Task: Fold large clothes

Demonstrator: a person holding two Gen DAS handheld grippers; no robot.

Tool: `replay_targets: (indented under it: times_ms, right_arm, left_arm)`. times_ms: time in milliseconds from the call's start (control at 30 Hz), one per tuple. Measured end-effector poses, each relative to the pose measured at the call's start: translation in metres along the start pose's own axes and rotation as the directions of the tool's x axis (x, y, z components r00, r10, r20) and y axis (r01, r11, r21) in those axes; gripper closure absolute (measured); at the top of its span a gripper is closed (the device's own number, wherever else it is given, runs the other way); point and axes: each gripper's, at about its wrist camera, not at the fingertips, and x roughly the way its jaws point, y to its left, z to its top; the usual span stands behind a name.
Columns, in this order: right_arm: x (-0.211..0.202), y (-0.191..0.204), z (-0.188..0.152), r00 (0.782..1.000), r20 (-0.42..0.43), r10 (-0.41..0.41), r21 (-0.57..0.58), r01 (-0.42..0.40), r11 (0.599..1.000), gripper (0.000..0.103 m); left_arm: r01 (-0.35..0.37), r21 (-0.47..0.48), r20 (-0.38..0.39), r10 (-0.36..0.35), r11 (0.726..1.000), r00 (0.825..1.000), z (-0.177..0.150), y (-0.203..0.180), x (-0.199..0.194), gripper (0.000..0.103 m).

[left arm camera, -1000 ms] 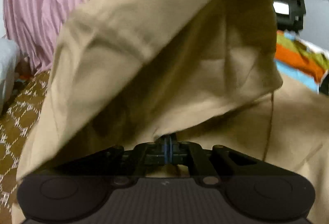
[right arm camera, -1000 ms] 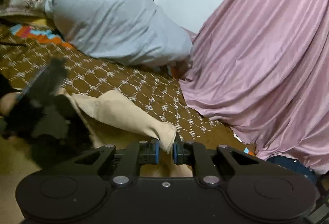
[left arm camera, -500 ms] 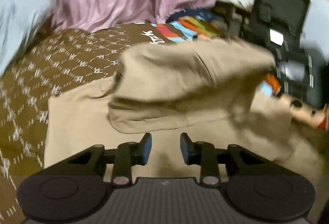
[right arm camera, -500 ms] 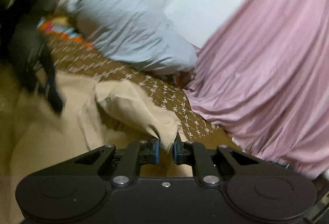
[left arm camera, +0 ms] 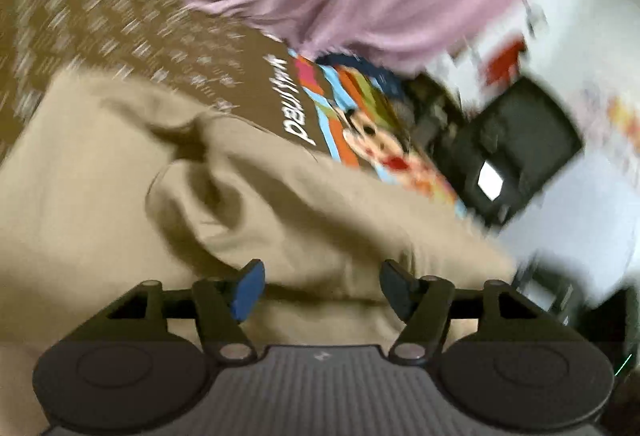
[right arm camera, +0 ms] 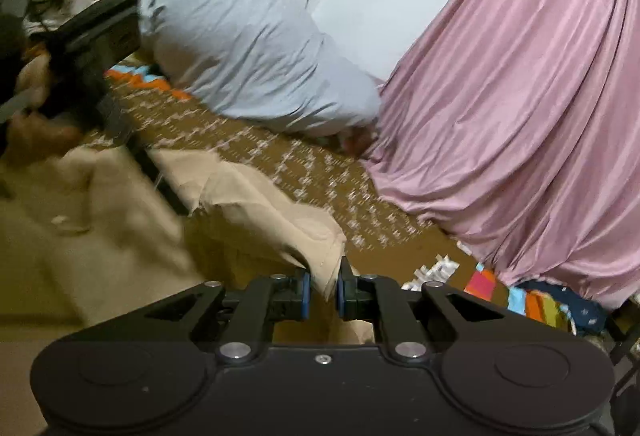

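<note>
A large tan garment [left arm camera: 100,196] lies spread on a brown patterned bedspread [left arm camera: 120,36], with one part folded over itself. My left gripper [left arm camera: 322,284] hovers just above the folded cloth; its jaws are opening and nothing is pinched between them. In the right wrist view the same tan garment [right arm camera: 100,236] fills the lower left. My right gripper [right arm camera: 322,292] is shut on a hem corner of it, a sleeve-like end. The left gripper's black body and the hand that holds it show at the left [right arm camera: 92,36].
A pink draped curtain [right arm camera: 520,96] hangs at the right. A grey-blue pillow [right arm camera: 248,44] lies at the head of the bed. A colourful cartoon-print sheet [left arm camera: 360,124] shows beyond the garment, and dark equipment [left arm camera: 512,148] stands off the bed's edge.
My left gripper let go of the tan cloth, which dropped onto the garment, and its jaws spread wide while the view rolled. My right gripper kept its hold and moved lower.
</note>
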Motion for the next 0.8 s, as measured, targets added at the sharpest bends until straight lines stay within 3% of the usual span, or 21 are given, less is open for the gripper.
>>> replay_targets:
  times_ms: [100, 267, 333, 400, 467, 533, 600, 633, 700, 733, 767, 800]
  right_arm:
    - [-0.005, 0.021, -0.015, 0.996, -0.084, 0.017, -0.008, -0.017, 1.0, 0.078]
    - [-0.021, 0.016, -0.029, 0.981, -0.193, 0.032, 0.039, -0.025, 0.999, 0.037]
    - [-0.022, -0.004, -0.033, 0.971, -0.239, 0.031, 0.113, -0.004, 0.994, 0.037]
    - [-0.018, -0.035, -0.04, 0.957, -0.285, 0.045, 0.286, 0.04, 0.957, 0.037]
    - [-0.011, -0.071, -0.053, 0.944, -0.319, 0.082, 0.517, 0.101, 0.85, 0.037]
    - [0.004, -0.101, -0.066, 0.935, -0.332, 0.124, 0.705, 0.158, 0.691, 0.038]
    - [0.024, -0.118, -0.078, 0.929, -0.305, 0.211, 0.826, 0.147, 0.545, 0.039]
    - [0.031, -0.121, -0.084, 0.924, -0.293, 0.247, 0.858, 0.141, 0.494, 0.039]
    - [0.05, -0.12, -0.092, 0.905, -0.283, 0.317, 0.895, 0.131, 0.426, 0.041]
    - [0.059, -0.119, -0.093, 0.896, -0.288, 0.338, 0.902, 0.136, 0.409, 0.044]
    - [0.068, -0.117, -0.095, 0.888, -0.29, 0.358, 0.908, 0.137, 0.396, 0.048]
    - [0.074, -0.114, -0.095, 0.88, -0.291, 0.374, 0.91, 0.135, 0.392, 0.053]
  left_arm:
    - [-0.028, -0.111, 0.017, 0.03, 0.993, 0.999, 0.002, 0.027, -0.002, 0.033]
    - [-0.158, -0.132, 0.02, 0.162, 0.979, 0.987, 0.015, 0.047, -0.006, 0.036]
    - [-0.197, -0.132, 0.013, 0.2, 0.972, 0.98, 0.024, 0.053, -0.003, 0.04]
    - [-0.23, -0.146, 0.001, 0.233, 0.962, 0.972, 0.027, 0.053, -0.003, 0.043]
    - [-0.26, -0.149, -0.021, 0.259, 0.954, 0.966, 0.033, 0.054, 0.004, 0.044]
    - [-0.279, -0.137, -0.045, 0.276, 0.95, 0.96, 0.039, 0.052, 0.011, 0.044]
    - [-0.286, -0.129, -0.076, 0.278, 0.95, 0.958, 0.047, 0.052, 0.023, 0.044]
    - [-0.288, -0.131, -0.091, 0.278, 0.949, 0.956, 0.05, 0.052, 0.029, 0.046]
    - [-0.298, -0.142, -0.13, 0.281, 0.944, 0.951, 0.057, 0.054, 0.041, 0.061]
    - [-0.295, -0.149, -0.141, 0.275, 0.944, 0.951, 0.059, 0.055, 0.045, 0.075]
    - [-0.29, -0.152, -0.143, 0.269, 0.945, 0.952, 0.061, 0.055, 0.048, 0.097]
    - [-0.318, -0.138, -0.133, 0.3, 0.938, 0.945, 0.063, 0.053, 0.051, 0.098]
